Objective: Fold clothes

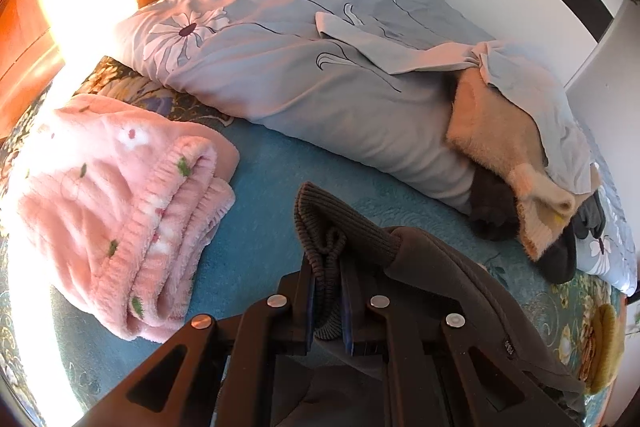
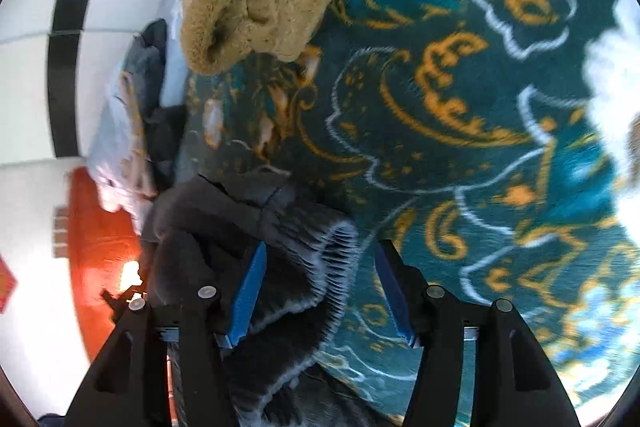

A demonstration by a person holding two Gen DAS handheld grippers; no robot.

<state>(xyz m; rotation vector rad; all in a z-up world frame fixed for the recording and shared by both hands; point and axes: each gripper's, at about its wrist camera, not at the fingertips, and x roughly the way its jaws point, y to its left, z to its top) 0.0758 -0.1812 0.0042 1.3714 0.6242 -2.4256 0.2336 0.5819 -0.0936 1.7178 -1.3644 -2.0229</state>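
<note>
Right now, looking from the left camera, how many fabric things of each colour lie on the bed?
Pink: 1, folded fleece garment
Brown: 1, ribbed garment
Grey floral: 1, quilt
Tan: 1, fluffy garment
Total: 4

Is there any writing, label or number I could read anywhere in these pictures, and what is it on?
No text can be read.
Small pale embossed mark on the left gripper's black arm: too small to make out.
Red patch at the left edge of the right wrist view: cut off, nothing legible.
The bedding and clothes carry only patterns.
</note>
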